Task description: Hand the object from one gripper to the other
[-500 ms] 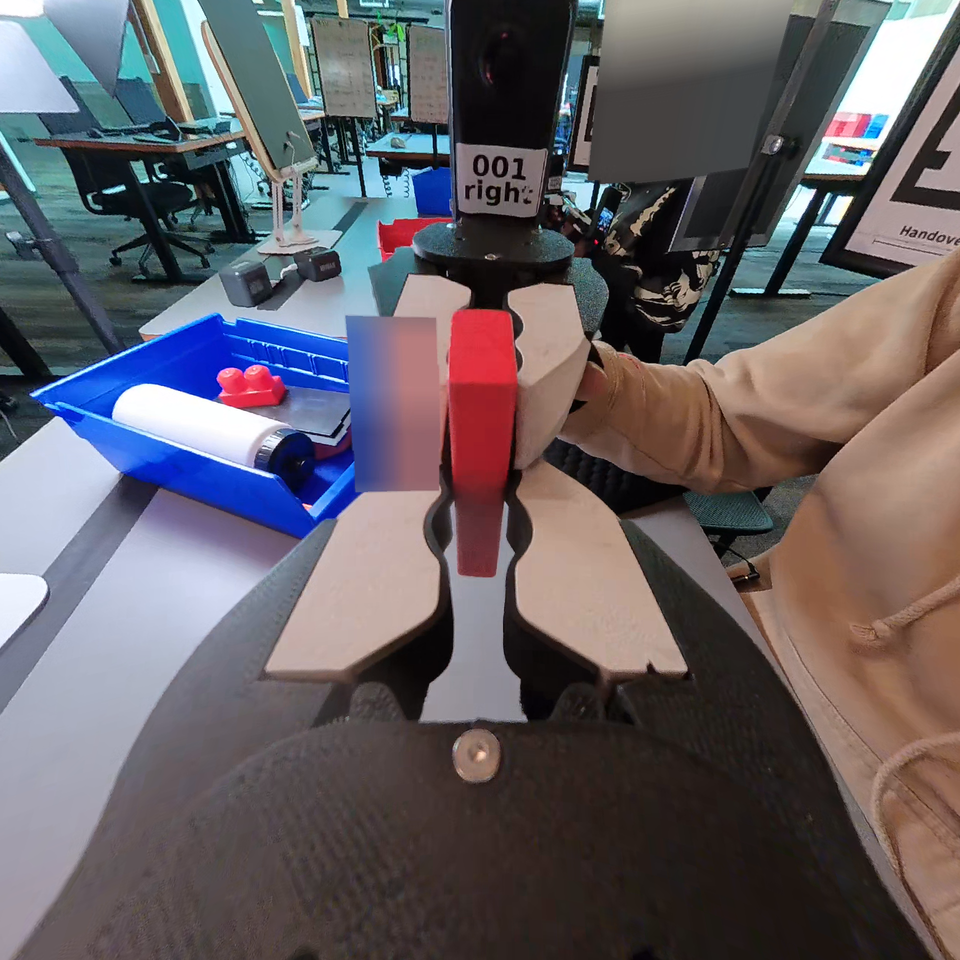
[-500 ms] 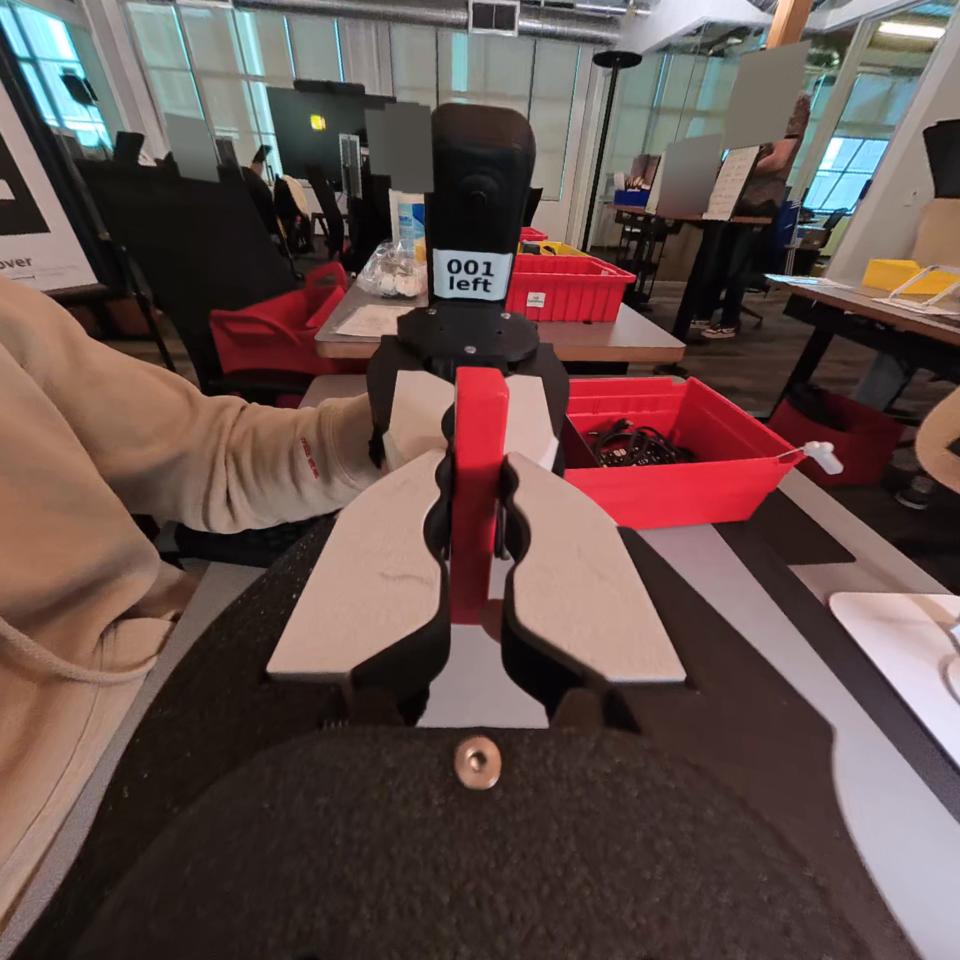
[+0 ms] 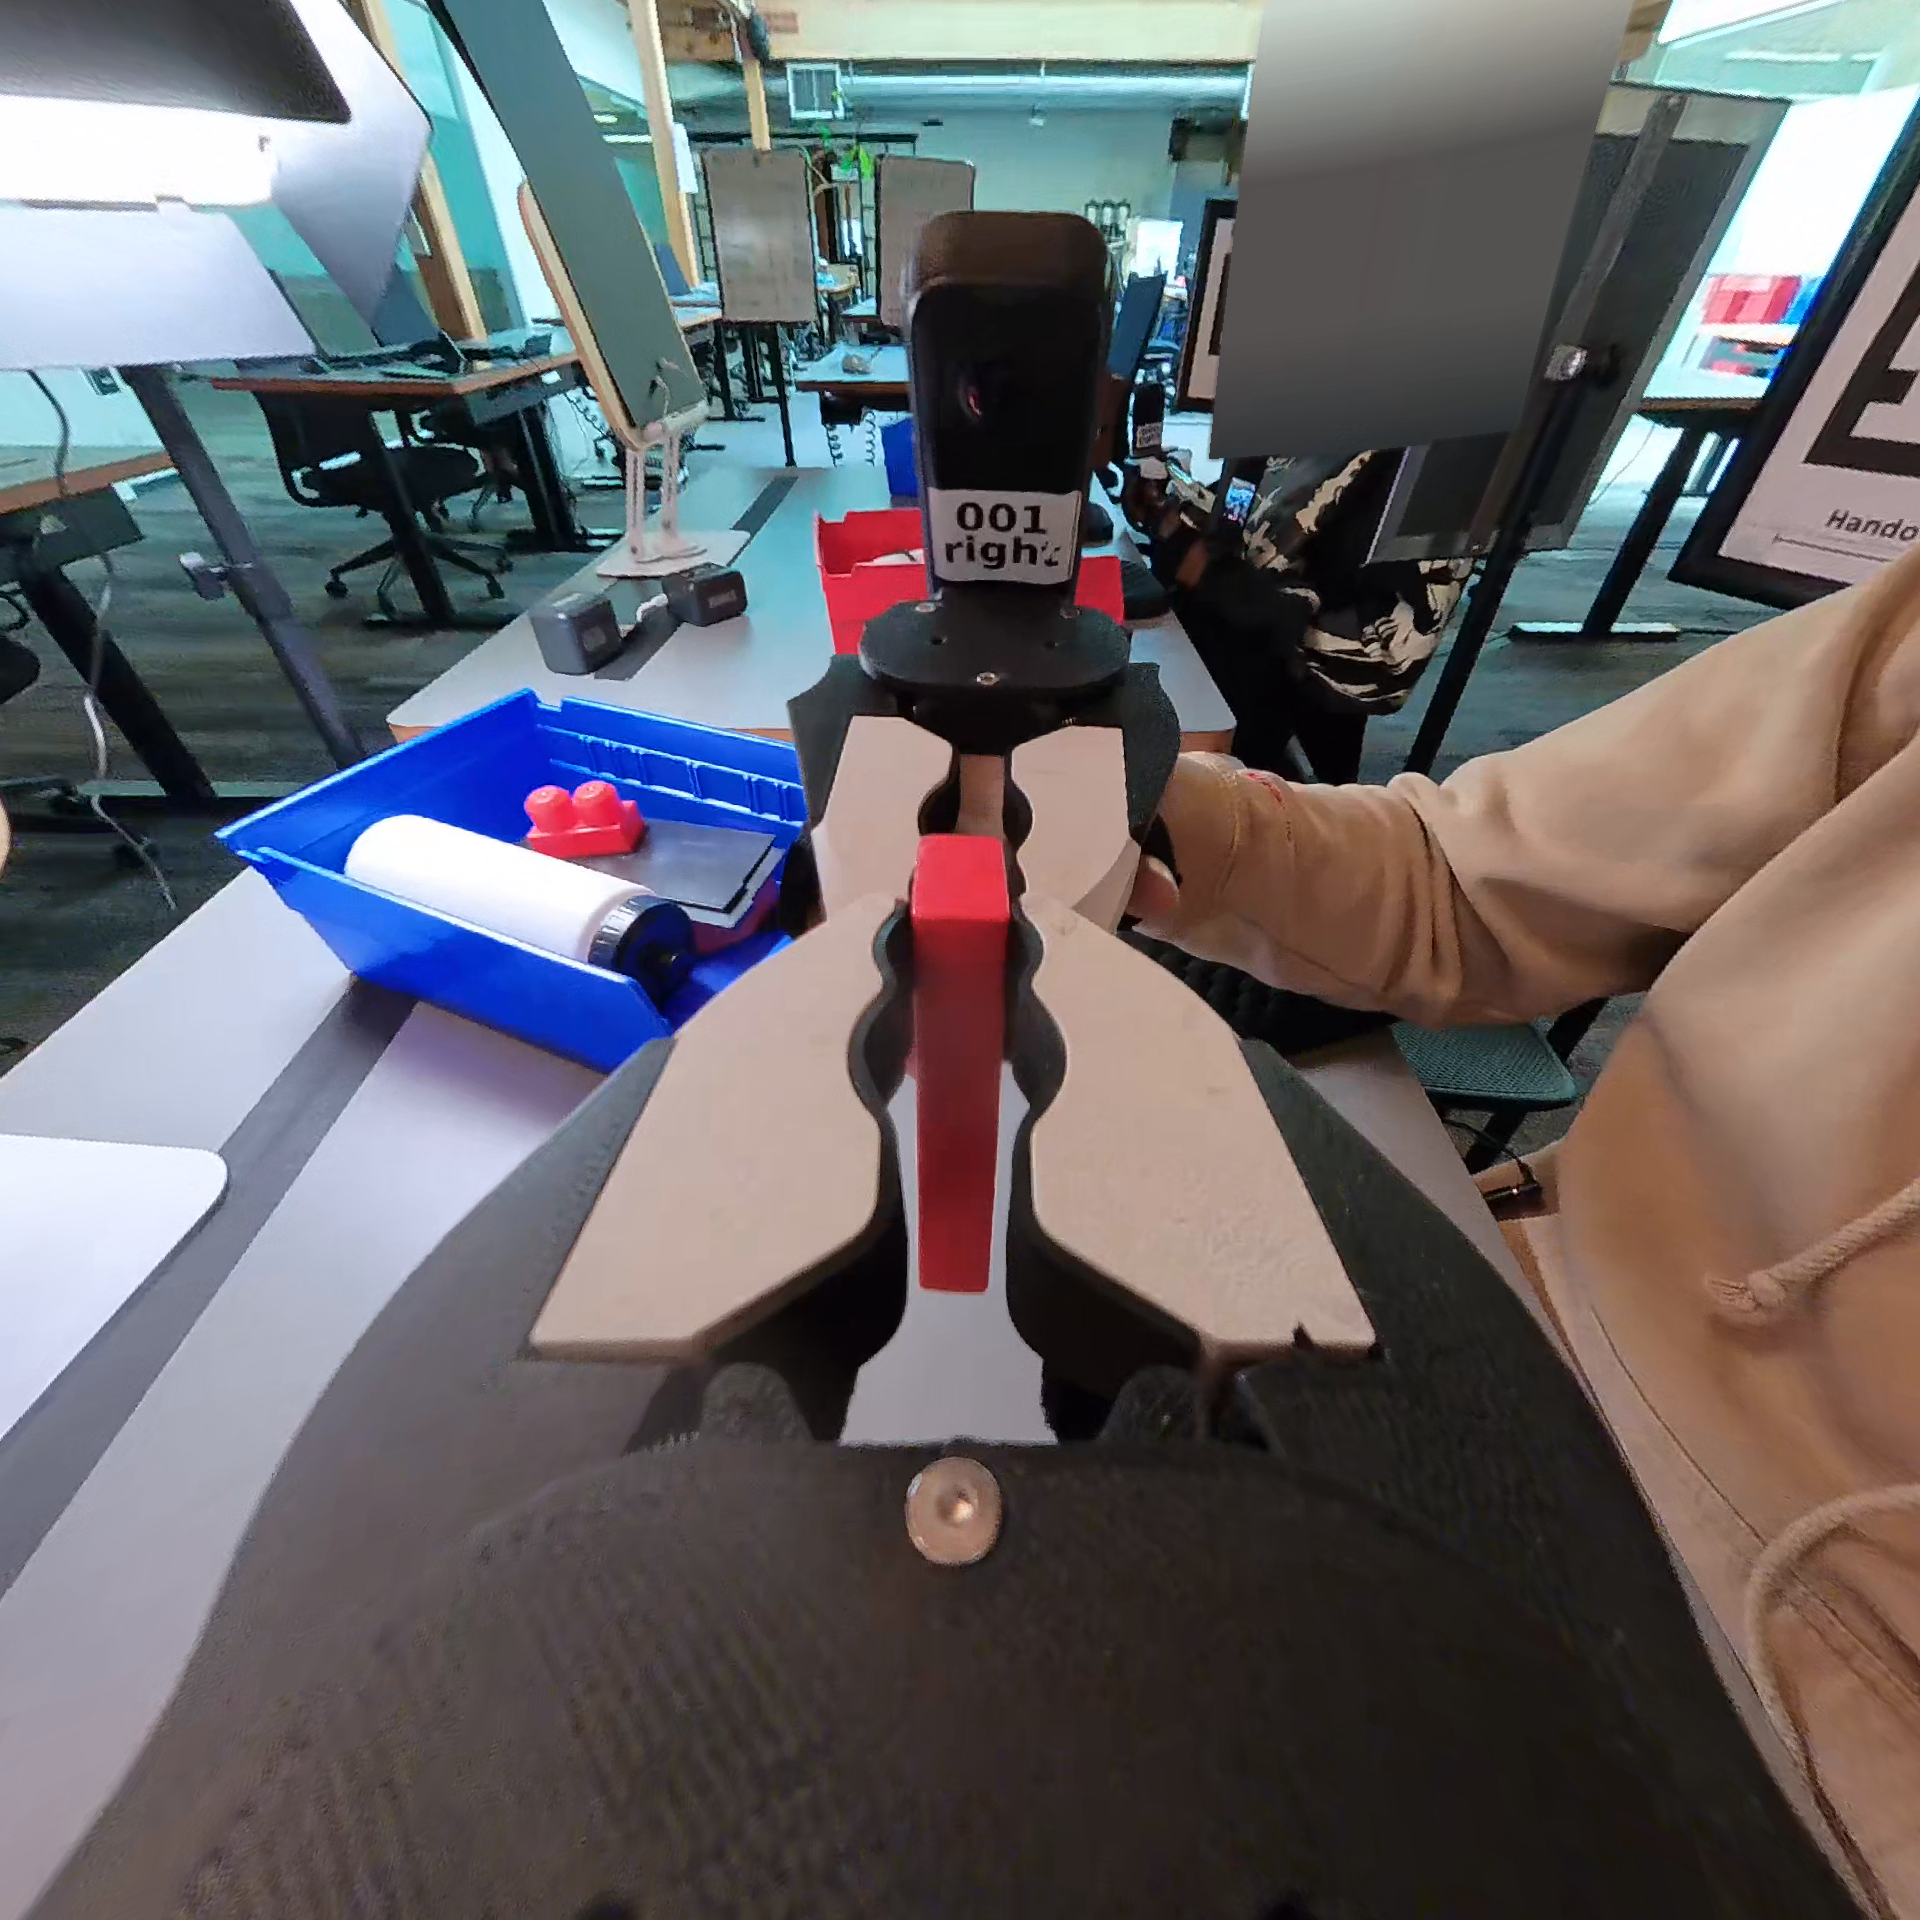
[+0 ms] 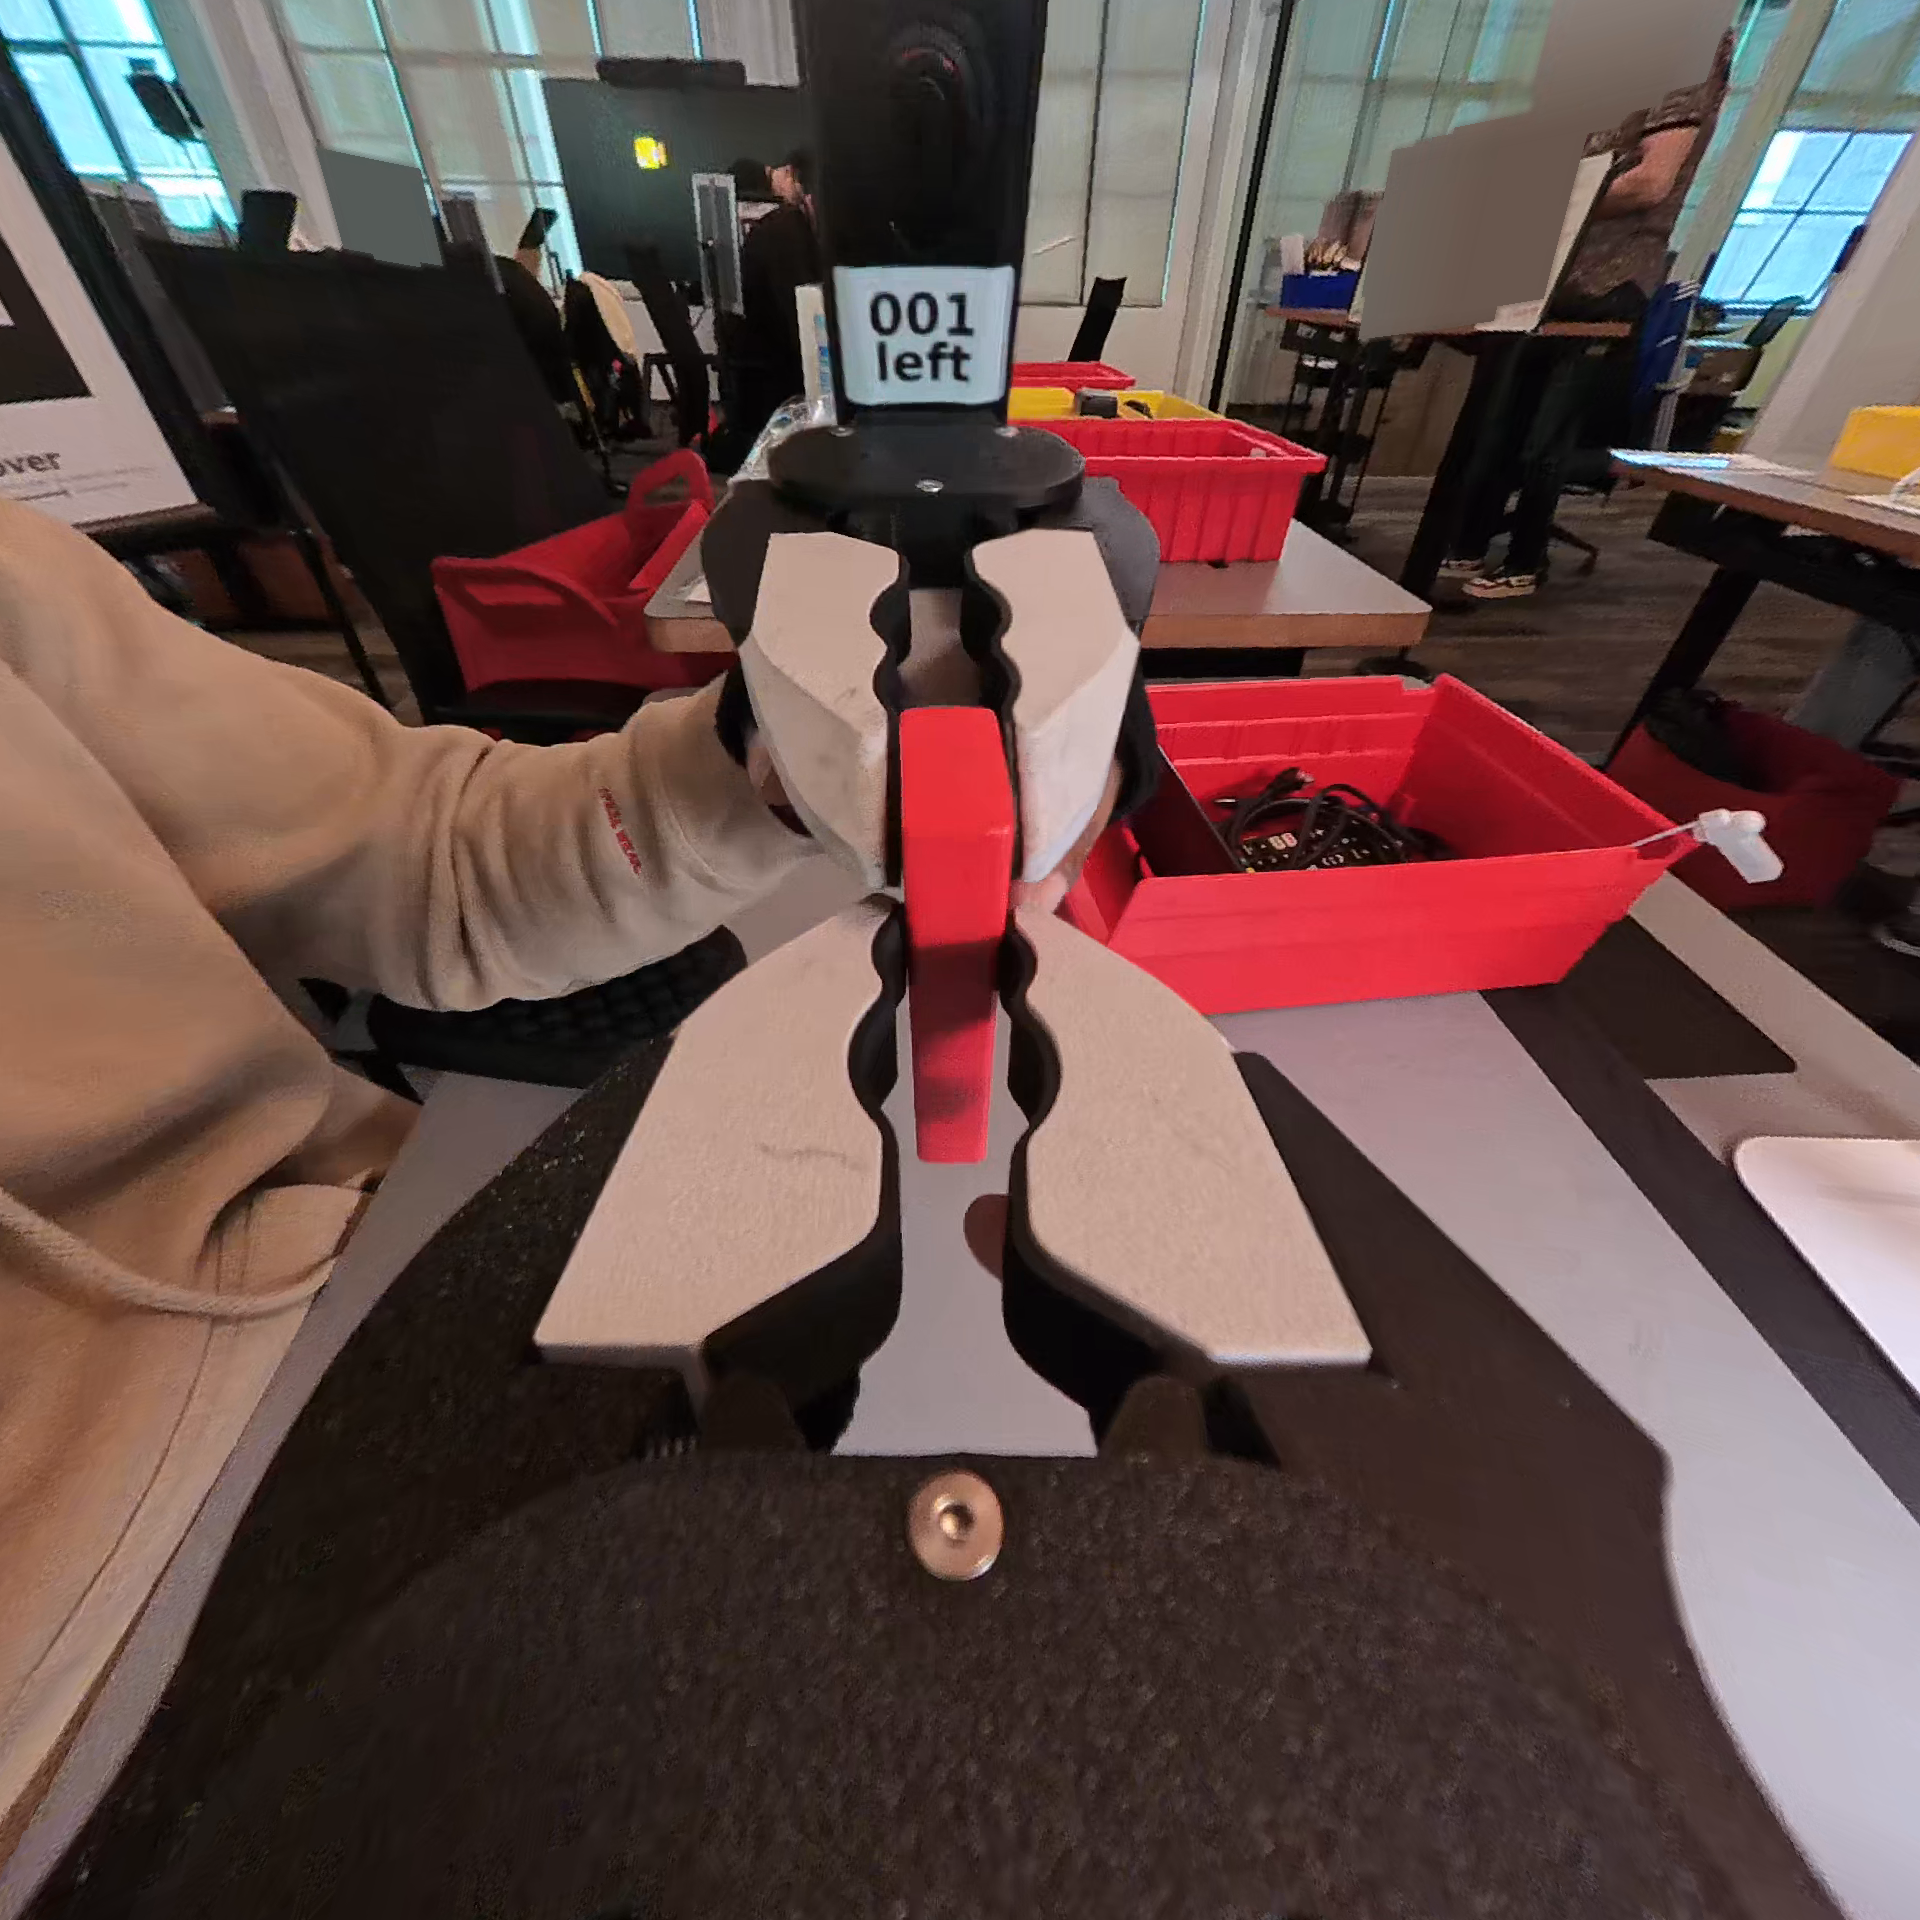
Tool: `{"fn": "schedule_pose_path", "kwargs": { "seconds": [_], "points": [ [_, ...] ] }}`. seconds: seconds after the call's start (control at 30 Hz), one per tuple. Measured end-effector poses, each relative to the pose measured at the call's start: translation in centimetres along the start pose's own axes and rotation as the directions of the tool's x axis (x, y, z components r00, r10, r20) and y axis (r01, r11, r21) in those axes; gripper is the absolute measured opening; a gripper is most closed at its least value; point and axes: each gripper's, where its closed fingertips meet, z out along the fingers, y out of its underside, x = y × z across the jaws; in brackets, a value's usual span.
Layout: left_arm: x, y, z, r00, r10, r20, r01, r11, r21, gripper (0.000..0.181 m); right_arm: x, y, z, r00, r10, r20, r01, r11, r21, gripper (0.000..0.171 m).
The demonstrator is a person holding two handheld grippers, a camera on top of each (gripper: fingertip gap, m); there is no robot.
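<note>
In the left wrist view, at the far left of the grey desk (image 3: pixel 312 1091) stands a blue bin (image 3: pixel 457 935). Inside it lie a white roll (image 3: pixel 488 883) with a dark cap, a small red brick (image 3: pixel 582 821) and a dark flat sheet (image 3: pixel 707 852). Just to the right of the bin, in the middle, the left claw (image 3: pixel 958 977) is closed on a long red block (image 3: pixel 956 1091). Its two fingertips press on the block's sides, and the block is above the desk, not touching it. Behind the block the other claw faces this one, tip to tip. To the right of it is a hand in a beige sleeve (image 3: pixel 1455 862). In the right wrist view the beige sleeve is on the left. In the middle, the right claw (image 4: pixel 951 956) is narrowed around the same block, and its tips touch the block on both sides. The far end of the block sits between the fingers of the left claw. So the block is between the two claws, and both have hold of it. On the right of the desk stands a red bin (image 4: pixel 1351 935) with black cables (image 4: pixel 1309 831) inside.
</note>
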Motion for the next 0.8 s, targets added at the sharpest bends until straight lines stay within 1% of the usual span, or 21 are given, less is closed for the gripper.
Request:
{"fn": "schedule_pose_path", "kwargs": {
  "seconds": [0.03, 0.1, 0.13, 0.17, 0.23, 0.27, 0.3, 0.33, 0.37, 0.4, 0.43, 0.47, 0.53, 0.57, 0.6, 0.67, 0.73, 0.77, 0.8],
  "points": [
    [-0.2, -0.1, -0.2, 1.0, -0.001, 0.008, 0.001, 1.0, 0.009, 0.016, 0.2, -0.1, -0.2, 1.0, -0.007, -0.012, 0.007, 1.0, 0.002, 0.017],
    [-1.0, -0.5, -0.9, 0.999, -0.015, 0.036, 0.013, 0.999, 0.043, 0.017, 0.8, -0.8, -1.1, 0.999, -0.02, -0.047, 0.022, 0.999, 0.036, 0.026],
    [-1.6, -0.9, -1.2, 0.998, -0.027, 0.064, 0.022, 0.996, 0.085, 0.017, 1.2, -1.3, -1.7, 0.998, -0.012, -0.06, 0.016, 0.998, 0.063, 0.027],
    [-2.5, -1.6, -1.7, 0.994, -0.053, 0.098, 0.037, 0.987, 0.157, 0.017, 1.4, -1.9, -2.3, 0.998, 0.002, -0.066, 0.005, 0.995, 0.098, 0.028],
    [-3.8, -3.4, -3.1, 0.982, -0.155, 0.111, 0.109, 0.934, 0.34, 0.016, 2.0, -2.6, -2.9, 0.996, 0.02, -0.089, -0.006, 0.988, 0.157, 0.033],
    [-4.5, -4.1, -3.9, 0.971, -0.212, 0.114, 0.144, 0.893, 0.427, 0.017, 2.5, -2.7, -2.8, 0.993, 0.016, -0.12, 0.005, 0.986, 0.169, 0.04],
    [-5.4, -4.6, -4.8, 0.955, -0.264, 0.134, 0.163, 0.845, 0.509, 0.017, 3.2, -2.8, -2.6, 0.983, 0.002, -0.185, 0.033, 0.982, 0.185, 0.048],
    [-6.1, -4.9, -5.6, 0.936, -0.314, 0.157, 0.168, 0.794, 0.584, 0.017, 4.2, -3.0, -2.4, 0.959, -0.02, -0.284, 0.082, 0.975, 0.208, 0.052],
    [-6.7, -5.1, -6.3, 0.918, -0.36, 0.168, 0.172, 0.742, 0.648, 0.017, 5.0, -3.2, -2.3, 0.918, -0.055, -0.392, 0.154, 0.962, 0.226, 0.055],
    [-7.0, -5.1, -6.7, 0.903, -0.4, 0.159, 0.186, 0.696, 0.694, 0.017, 5.6, -3.4, -2.2, 0.857, -0.101, -0.505, 0.242, 0.944, 0.223, 0.058],
    [-7.1, -5.0, -6.8, 0.89, -0.435, 0.133, 0.213, 0.656, 0.724, 0.017, 5.8, -3.3, -2.0, 0.78, -0.17, -0.602, 0.338, 0.925, 0.176, 0.06],
    [-7.1, -4.9, -6.7, 0.879, -0.468, 0.093, 0.249, 0.616, 0.747, 0.016, 5.7, -3.2, -1.7, 0.693, -0.261, -0.672, 0.431, 0.897, 0.097, 0.065],
    [-6.8, -4.8, -6.2, 0.852, -0.523, -0.016, 0.344, 0.537, 0.77, 0.016, 4.8, -3.2, -1.0, 0.531, -0.43, -0.73, 0.582, 0.811, -0.054, 0.071],
    [-6.6, -4.8, -5.8, 0.838, -0.541, -0.071, 0.39, 0.502, 0.772, 0.016, 4.4, -3.3, -0.9, 0.465, -0.49, -0.737, 0.633, 0.766, -0.111, 0.071],
    [-6.3, -4.8, -5.5, 0.826, -0.552, -0.117, 0.426, 0.475, 0.77, 0.016, 4.1, -3.4, -0.8, 0.417, -0.54, -0.731, 0.668, 0.728, -0.156, 0.069],
    [-5.7, -4.9, -4.8, 0.813, -0.559, -0.162, 0.465, 0.456, 0.759, 0.016, 3.7, -3.5, -0.9, 0.363, -0.592, -0.72, 0.704, 0.68, -0.204, 0.061],
    [-5.0, -5.3, -4.3, 0.813, -0.55, -0.191, 0.484, 0.456, 0.747, 0.016, 3.0, -4.2, -1.4, 0.342, -0.61, -0.714, 0.736, 0.647, -0.2, 0.034],
    [-4.7, -5.5, -4.2, 0.818, -0.538, -0.203, 0.49, 0.466, 0.737, 0.016, 2.7, -4.5, -1.6, 0.347, -0.629, -0.696, 0.746, 0.635, -0.202, 0.034],
    [-4.4, -5.8, -4.0, 0.835, -0.511, -0.205, 0.483, 0.501, 0.719, 0.017, 2.6, -4.7, -1.9, 0.374, -0.643, -0.669, 0.742, 0.64, -0.2, 0.034]
  ]
}}
